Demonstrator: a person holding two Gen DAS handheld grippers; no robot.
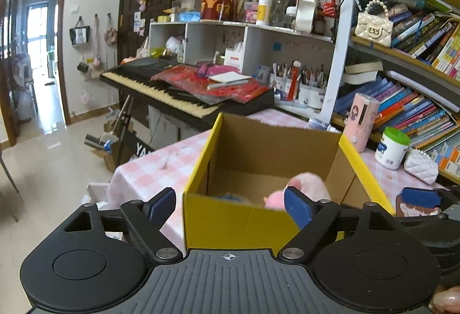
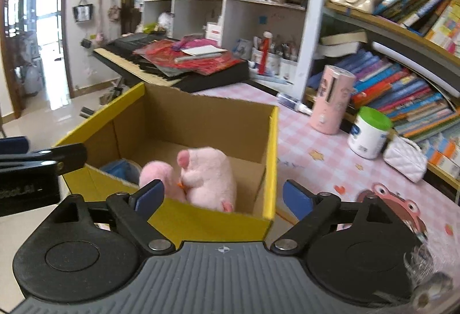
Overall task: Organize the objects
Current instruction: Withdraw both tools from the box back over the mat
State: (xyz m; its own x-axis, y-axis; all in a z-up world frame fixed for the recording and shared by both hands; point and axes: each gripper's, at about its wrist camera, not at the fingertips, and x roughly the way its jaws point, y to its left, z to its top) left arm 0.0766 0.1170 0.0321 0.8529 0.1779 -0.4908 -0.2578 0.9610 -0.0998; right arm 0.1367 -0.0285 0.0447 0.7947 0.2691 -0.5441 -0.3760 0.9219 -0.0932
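Presently, your left gripper (image 1: pixel 230 206) and right gripper (image 2: pixel 222 197) both stand with jaws wide apart, holding nothing. The pink plush toy (image 2: pixel 207 178) lies inside the yellow cardboard box (image 2: pixel 201 223) on the checked tablecloth (image 2: pixel 310 147).

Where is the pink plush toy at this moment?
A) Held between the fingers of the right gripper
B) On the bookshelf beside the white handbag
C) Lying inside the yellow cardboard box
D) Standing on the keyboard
C: in the right wrist view the pink plush toy lies on the floor of the yellow cardboard box, and the right gripper and the left gripper are both open and hold nothing.
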